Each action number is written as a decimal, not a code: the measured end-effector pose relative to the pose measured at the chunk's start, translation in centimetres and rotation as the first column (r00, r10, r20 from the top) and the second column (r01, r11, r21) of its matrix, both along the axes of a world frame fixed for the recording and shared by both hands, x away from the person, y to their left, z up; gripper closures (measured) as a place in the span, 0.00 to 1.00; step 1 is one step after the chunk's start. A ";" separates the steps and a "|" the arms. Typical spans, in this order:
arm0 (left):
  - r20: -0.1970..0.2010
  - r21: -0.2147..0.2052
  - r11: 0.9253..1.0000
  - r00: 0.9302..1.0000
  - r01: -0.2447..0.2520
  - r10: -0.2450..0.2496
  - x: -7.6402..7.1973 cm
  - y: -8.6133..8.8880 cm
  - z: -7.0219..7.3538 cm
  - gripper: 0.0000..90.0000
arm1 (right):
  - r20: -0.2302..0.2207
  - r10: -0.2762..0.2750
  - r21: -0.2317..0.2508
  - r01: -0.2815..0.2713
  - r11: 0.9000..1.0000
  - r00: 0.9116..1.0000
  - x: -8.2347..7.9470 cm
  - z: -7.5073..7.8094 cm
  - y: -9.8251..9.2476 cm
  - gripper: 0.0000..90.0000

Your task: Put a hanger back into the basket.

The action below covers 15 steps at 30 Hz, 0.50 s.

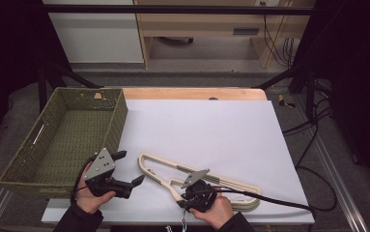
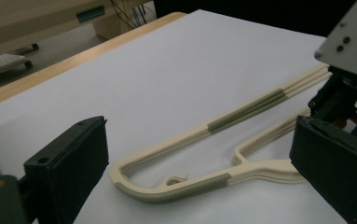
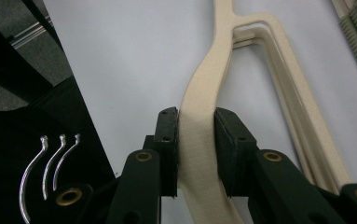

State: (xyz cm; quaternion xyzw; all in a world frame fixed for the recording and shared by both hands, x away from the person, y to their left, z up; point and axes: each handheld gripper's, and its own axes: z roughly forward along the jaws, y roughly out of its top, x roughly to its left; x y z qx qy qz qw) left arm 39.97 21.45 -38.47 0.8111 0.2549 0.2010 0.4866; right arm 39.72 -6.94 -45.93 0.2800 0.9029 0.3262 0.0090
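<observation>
A stack of cream plastic hangers (image 1: 159, 165) with grey-green grip strips lies on the white sheet (image 1: 211, 121) near the front edge. My right gripper (image 1: 185, 194) is shut on the neck of the hangers (image 3: 223, 51), with both black pads pressed against its sides (image 3: 197, 140). Three metal hooks (image 3: 50, 158) curve out beyond the table edge at the lower left of the right gripper view. My left gripper (image 1: 130, 167) hovers open just left of the hangers' looped end (image 2: 167, 186), with nothing between its wide-apart jaws (image 2: 199, 130).
A green woven basket (image 1: 120, 116) stands empty on the table's left side, close behind my left hand. The wooden table edge (image 1: 192, 93) runs along the back. A black cable (image 1: 269, 200) trails right from my right gripper.
</observation>
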 end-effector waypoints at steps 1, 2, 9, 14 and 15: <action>0.000 0.000 1.000 1.000 0.000 0.000 0.0 0.0 0.0 0.04 | 0.000 0.000 0.000 0.000 1.000 1.000 0.0 0.0 0.0 0.80; -0.007 0.031 0.999 1.000 0.029 -0.029 -0.1 -0.7 -0.3 0.05 | -0.013 0.002 0.015 -0.001 1.000 1.000 0.0 0.3 -0.1 0.80; -0.045 0.130 0.982 0.991 0.134 -0.129 -0.1 -3.0 -1.6 0.05 | -0.035 0.024 0.041 -0.023 0.999 0.999 0.2 1.5 -0.6 0.80; -0.067 0.246 0.941 0.973 0.232 -0.222 -0.1 -5.2 -2.8 0.06 | -0.037 0.046 0.050 -0.044 0.998 0.998 0.3 2.0 -1.0 0.80; -0.064 0.275 0.931 0.970 0.241 -0.233 -0.1 -5.6 -3.0 0.07 | -0.046 0.055 0.060 -0.052 0.997 0.997 0.3 2.2 -1.1 0.80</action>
